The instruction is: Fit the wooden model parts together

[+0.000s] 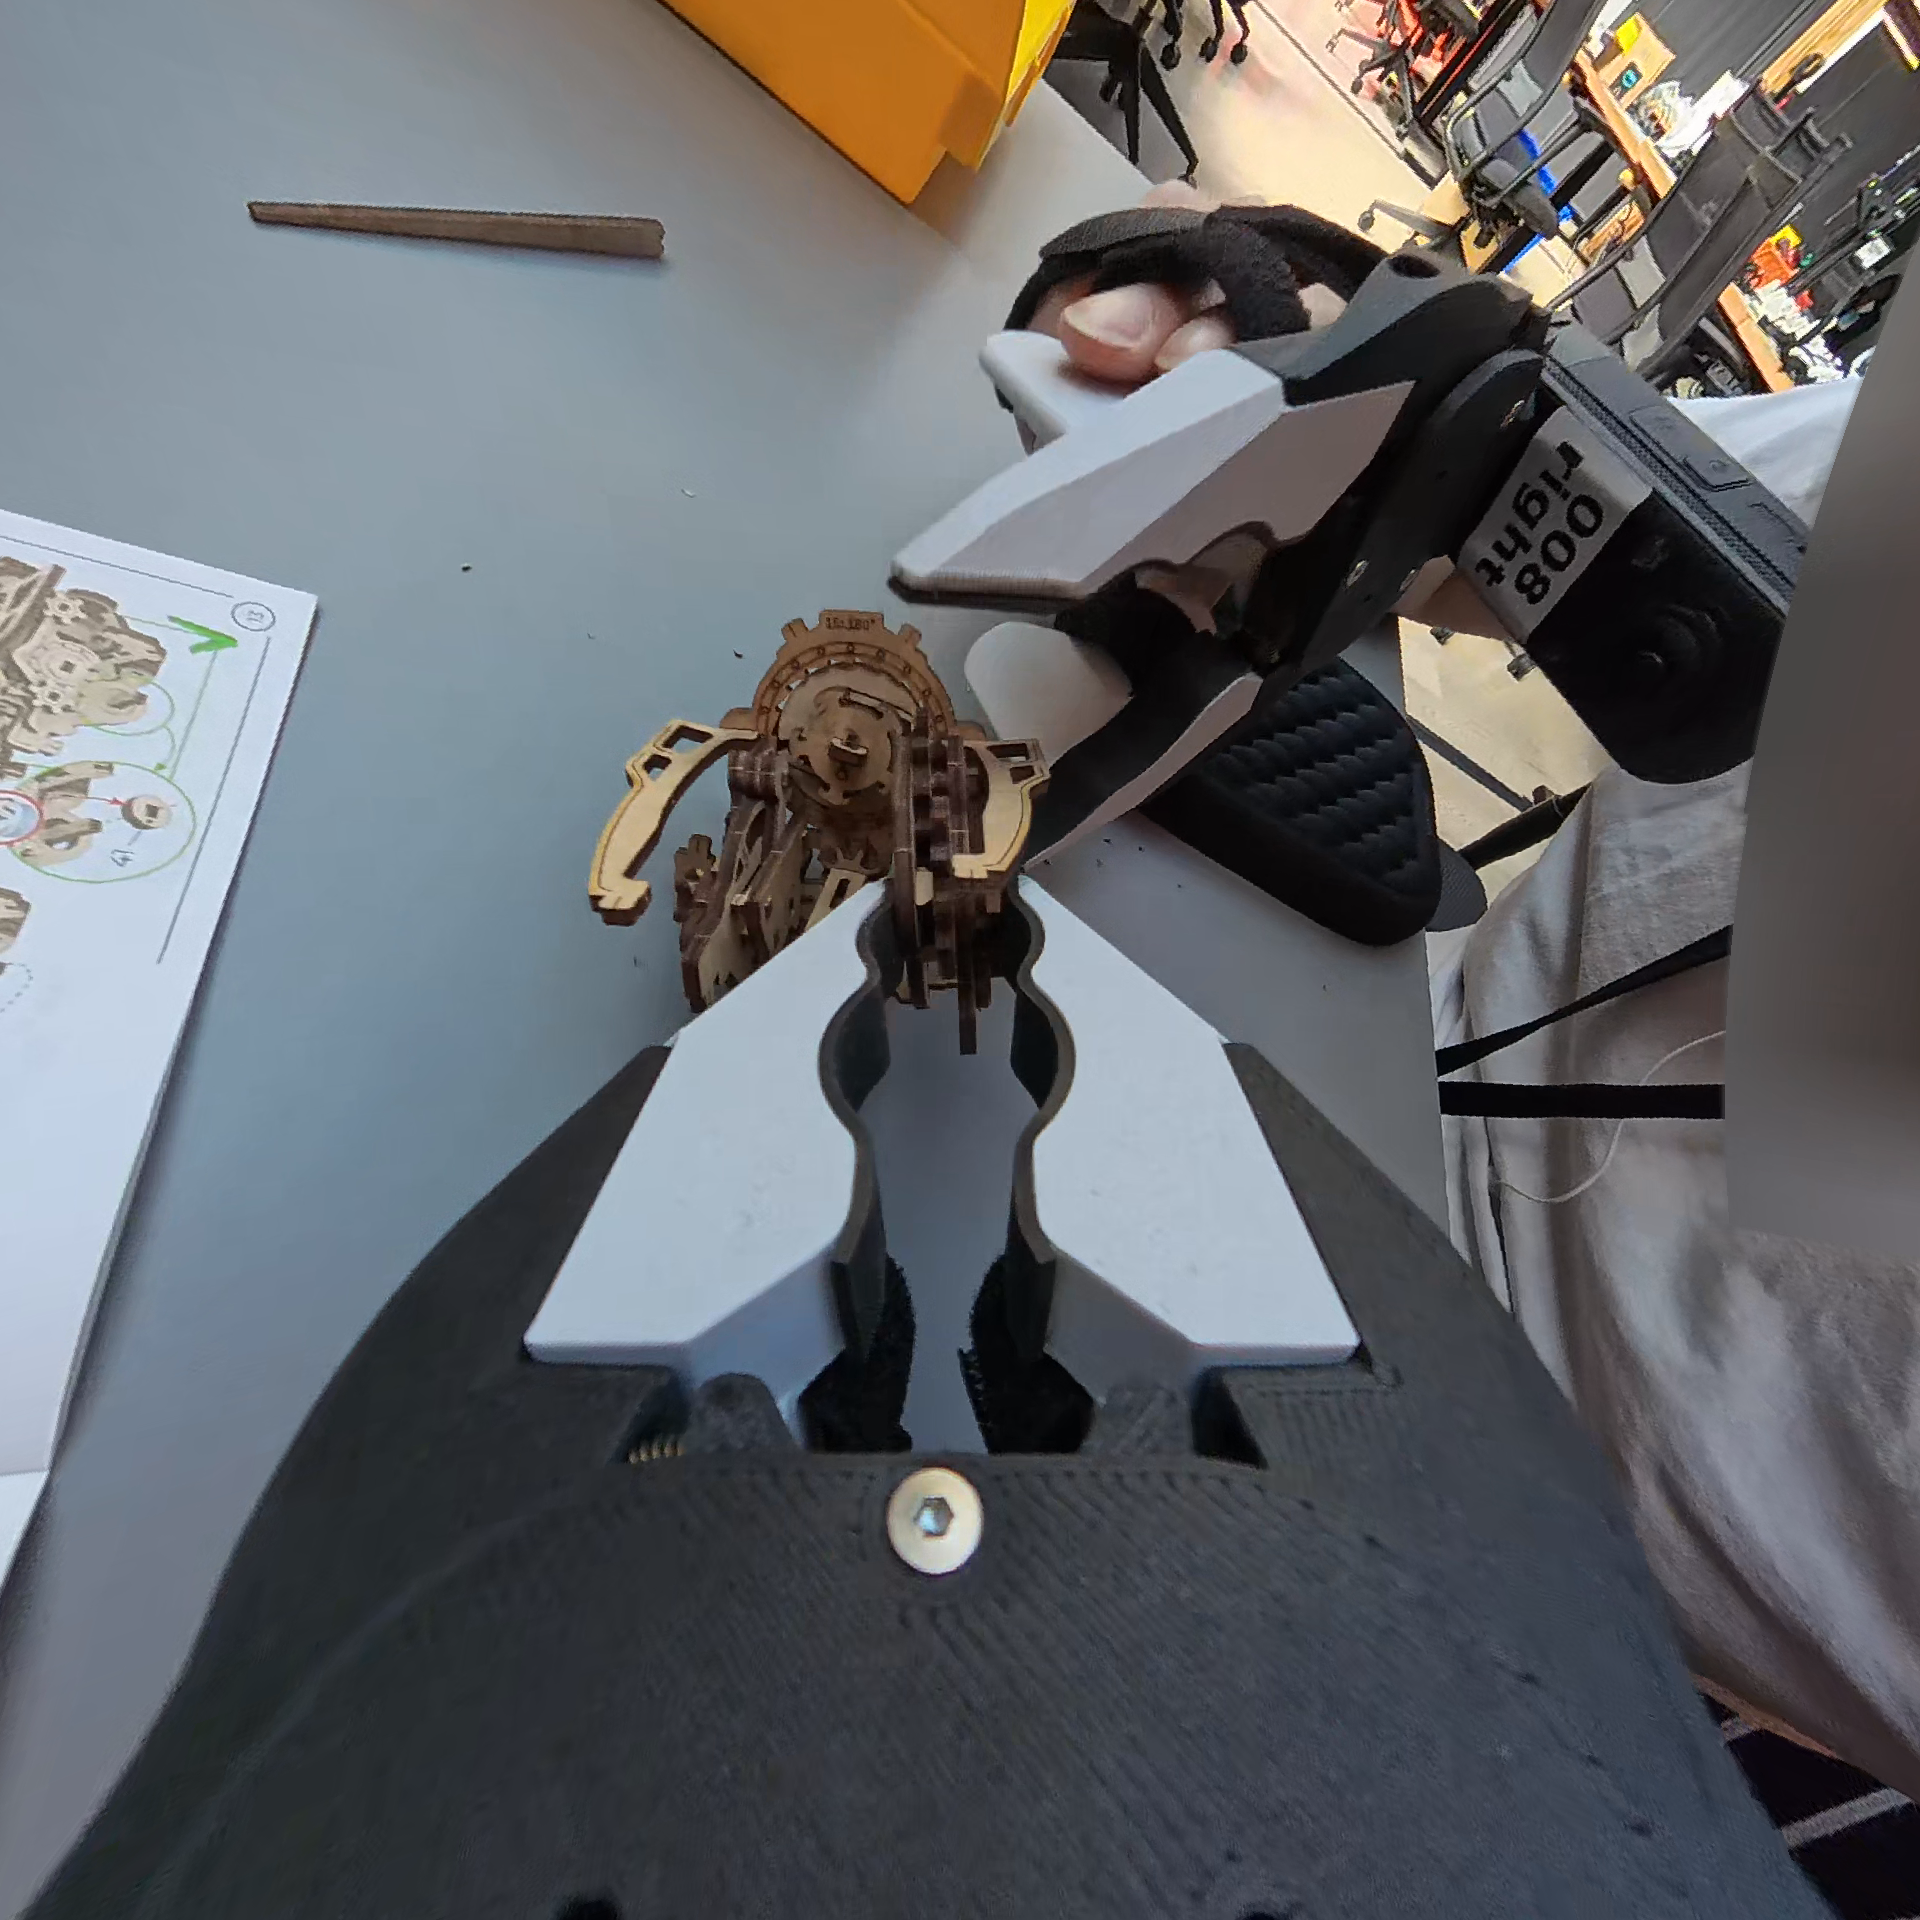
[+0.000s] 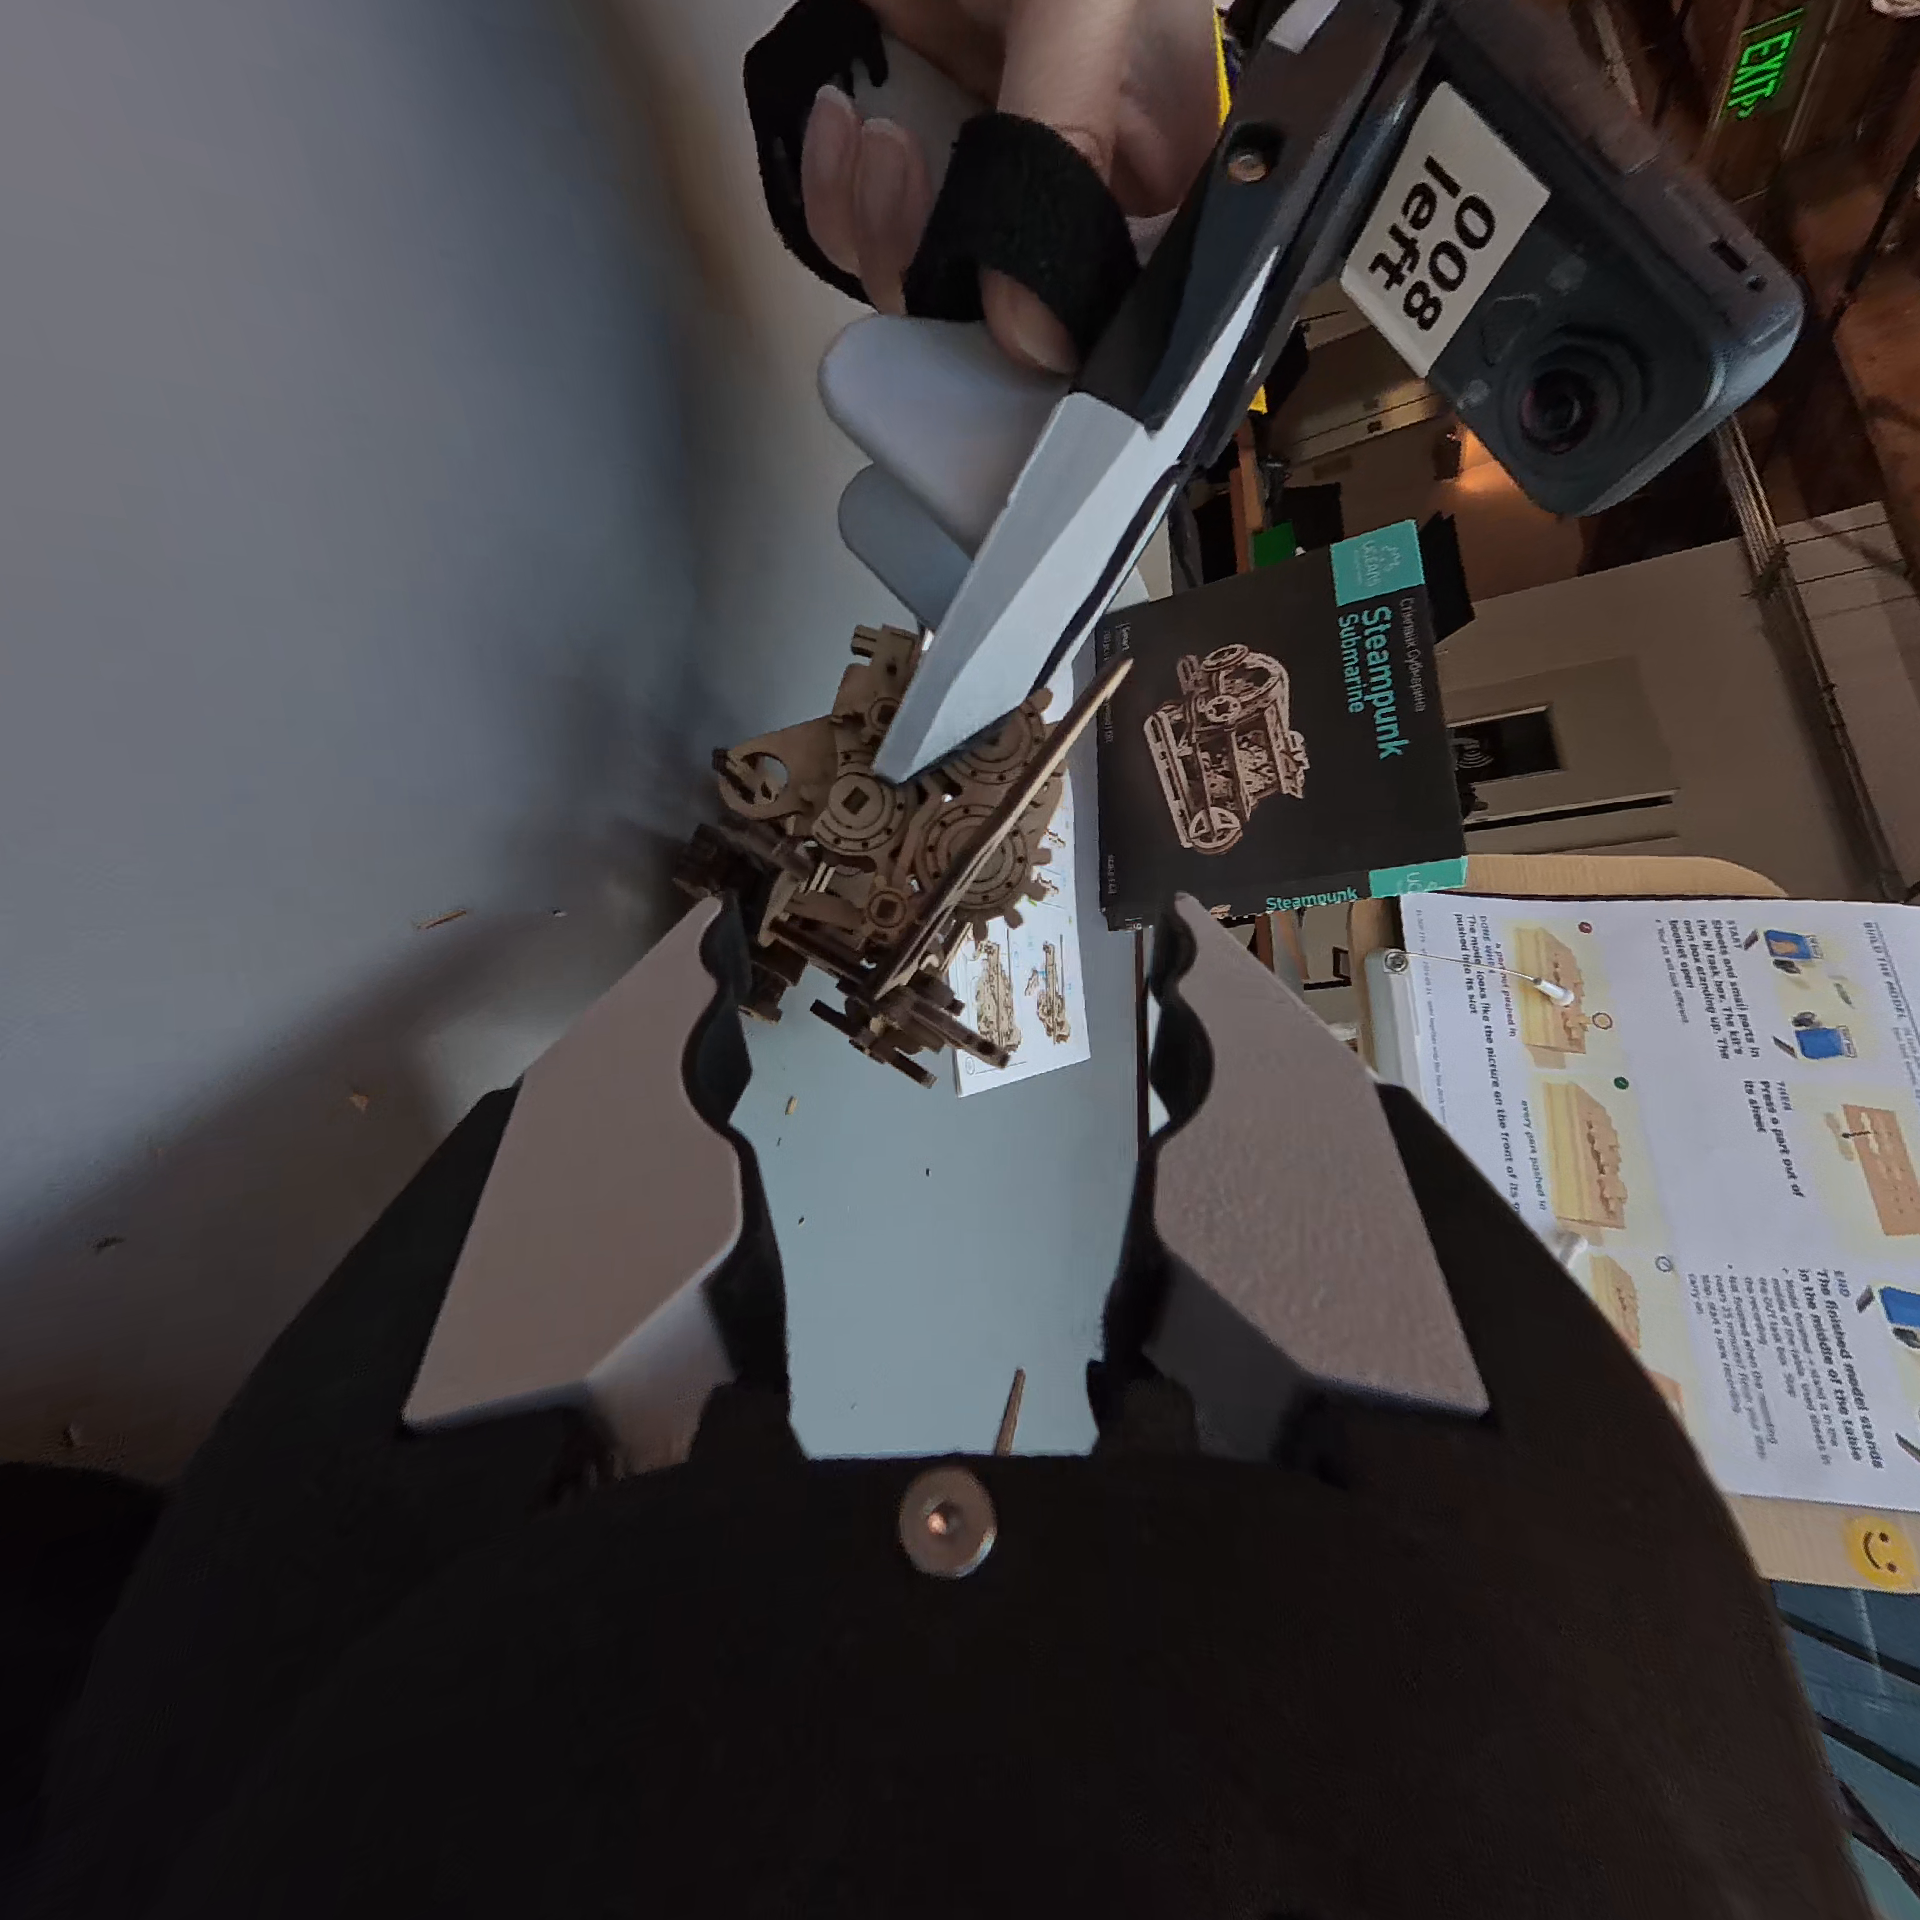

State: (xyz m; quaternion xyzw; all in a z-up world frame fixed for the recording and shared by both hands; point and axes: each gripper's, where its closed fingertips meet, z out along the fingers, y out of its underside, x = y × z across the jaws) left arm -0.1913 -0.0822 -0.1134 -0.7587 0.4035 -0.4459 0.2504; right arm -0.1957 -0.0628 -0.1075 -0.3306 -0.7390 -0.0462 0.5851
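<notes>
At the left edge of your left wrist view lies one booklet (image 1: 125, 831); a stick (image 1: 457, 229) sits upper left, a yellow box (image 1: 883, 73) top centre. Mid-frame, your left gripper (image 1: 940, 914) pinches the model (image 1: 831, 800) by its gears. Upper right, your right gripper (image 1: 997, 665) gapes wide, lower tip beside the model.

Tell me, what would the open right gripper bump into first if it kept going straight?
Probably the brown wooden gear model, held by the left gripper. It sits just past the right gripper, though depth is unclear.
</notes>
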